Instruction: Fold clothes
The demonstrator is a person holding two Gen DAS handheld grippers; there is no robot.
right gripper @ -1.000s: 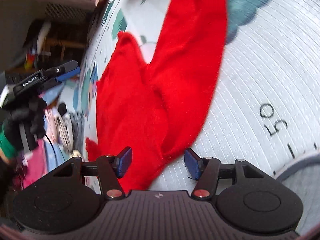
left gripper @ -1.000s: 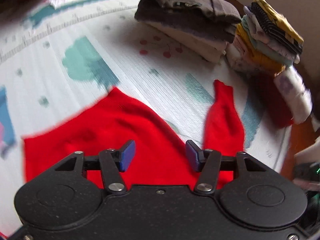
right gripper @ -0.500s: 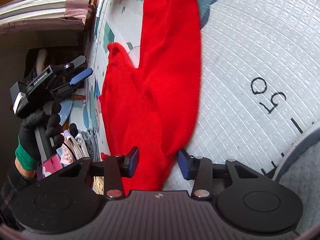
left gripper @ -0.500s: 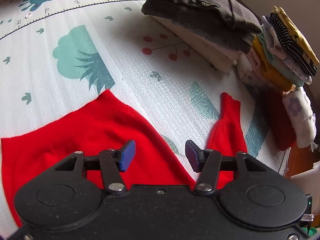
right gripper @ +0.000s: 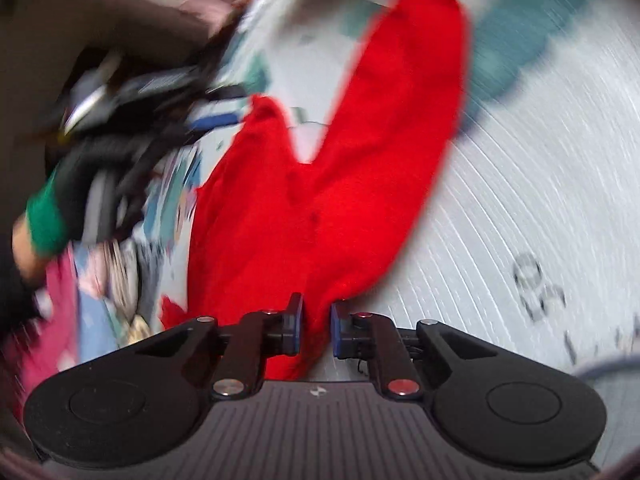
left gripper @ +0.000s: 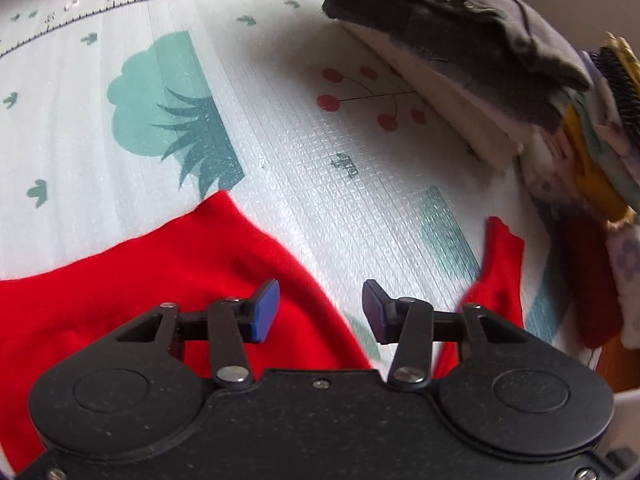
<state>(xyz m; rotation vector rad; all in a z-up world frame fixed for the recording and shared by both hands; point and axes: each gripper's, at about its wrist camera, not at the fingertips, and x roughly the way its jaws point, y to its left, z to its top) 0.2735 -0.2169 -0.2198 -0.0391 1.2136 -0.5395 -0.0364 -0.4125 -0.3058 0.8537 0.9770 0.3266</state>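
Two grippers are working one red garment (left gripper: 168,280), which lies spread on the patterned play mat (left gripper: 280,128) with its two legs or sleeves splayed apart. The right gripper (right gripper: 316,330) has just been closing and now pinches the garment's near edge, red cloth bunched between its blue pads (right gripper: 297,326). The left gripper (left gripper: 318,312) has just been narrowing too, but its jaws stand spread with nothing gripped: one pad hangs over the red cloth, the other over bare mat, right at the garment's slanted edge. Stacks of folded clothes (left gripper: 460,48) sit near the far corner of the mat, close to the smaller red piece (left gripper: 500,264). The risk, as I judge it, is an uneven lift: the right side is already caught while the left is not, so pulling now would drag the fabric askew and crease it. The left jaws straddle the hem, so closing there might catch only a thin lip, or nothing, and slip. A wide swing could also knock the nearby stacks.
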